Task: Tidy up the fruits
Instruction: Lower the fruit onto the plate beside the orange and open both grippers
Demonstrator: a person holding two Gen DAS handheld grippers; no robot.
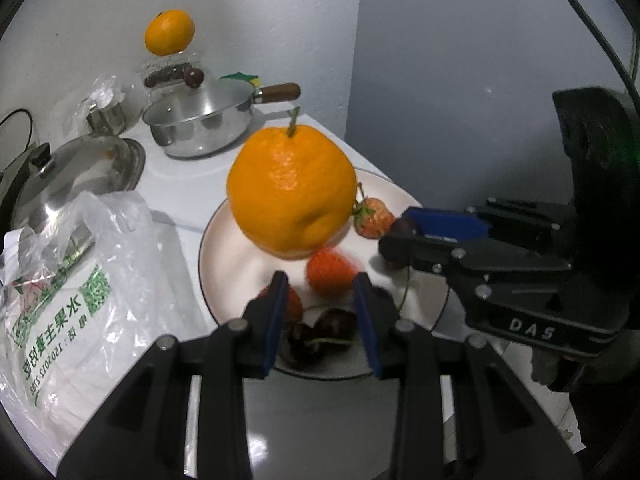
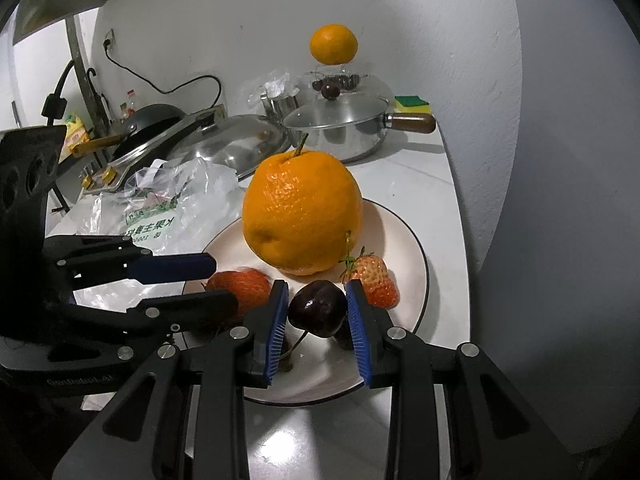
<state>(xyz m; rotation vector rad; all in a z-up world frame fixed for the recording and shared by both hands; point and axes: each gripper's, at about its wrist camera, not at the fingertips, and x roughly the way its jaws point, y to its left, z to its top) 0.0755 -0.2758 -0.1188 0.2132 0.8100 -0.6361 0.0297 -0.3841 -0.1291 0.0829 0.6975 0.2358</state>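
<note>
Cherry: dark, glossy, sitting right between the right gripper's blue pads, over the front of the plate.
Right gripper: pads pressed on the cherry's flanks, clamped on it, stem trailing below.
Handling: I'd call it light, smooth-skinned and slippery, soft enough to bruise; best taken across its widest part, gently.
Left gripper: jaws narrow with nothing caught; a blurred strawberry lies just ahead, more cherries beneath.
Strawberries: soft, easily crushed; take them by the broad shoulders, I'd say.
Orange: big and firm, stem up, mid-plate, just behind both grippers.
Second strawberry: pale, just right of the held cherry.
</note>
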